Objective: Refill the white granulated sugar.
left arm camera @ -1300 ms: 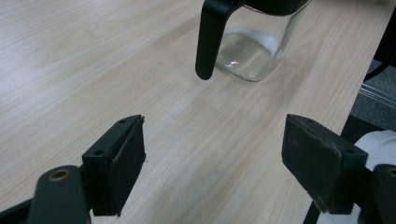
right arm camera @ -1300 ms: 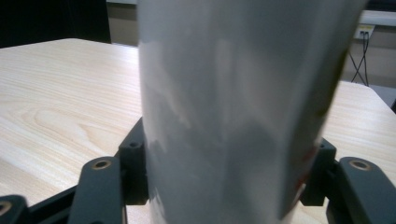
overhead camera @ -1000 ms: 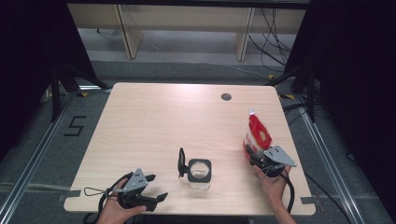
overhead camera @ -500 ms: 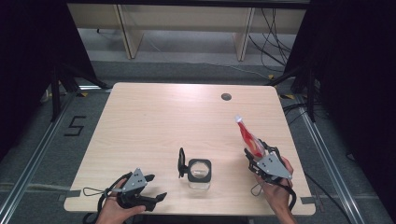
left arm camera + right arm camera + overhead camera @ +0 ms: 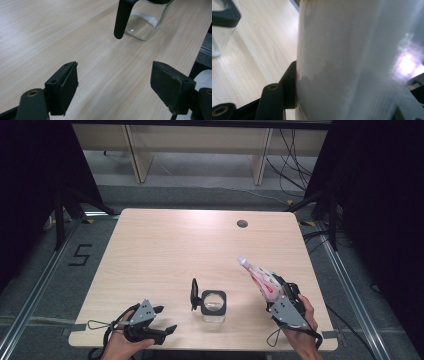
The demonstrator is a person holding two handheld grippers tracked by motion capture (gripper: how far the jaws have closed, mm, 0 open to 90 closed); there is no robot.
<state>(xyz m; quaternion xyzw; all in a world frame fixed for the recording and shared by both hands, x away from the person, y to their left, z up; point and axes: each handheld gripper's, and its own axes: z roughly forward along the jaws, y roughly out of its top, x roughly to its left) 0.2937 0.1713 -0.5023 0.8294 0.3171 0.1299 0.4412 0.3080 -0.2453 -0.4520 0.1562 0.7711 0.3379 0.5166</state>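
Observation:
A red and white plastic pouch [image 5: 259,277] is held in my right gripper [image 5: 276,293] at the table's front right, lifted off the wood and slanting up and to the left. In the right gripper view the pouch [image 5: 352,60] fills the gap, with the right gripper [image 5: 349,100] shut on its sides. A clear glass jar [image 5: 213,307] with a black square rim stands at the front middle, a black handle [image 5: 194,295] on its left. My left gripper [image 5: 165,319] rests open at the front left. In its own view, the left gripper [image 5: 115,82] holds nothing and points toward the jar [image 5: 143,23].
The wooden table [image 5: 170,245] has a small dark grommet hole [image 5: 242,223] near its far edge. Dark stands and cables lie on the floor to both sides, and a metal frame stands beyond the table.
My right gripper has moved left and up with the pouch, which has tipped from nearly upright to a slant toward the jar. The left gripper and the jar have stayed put.

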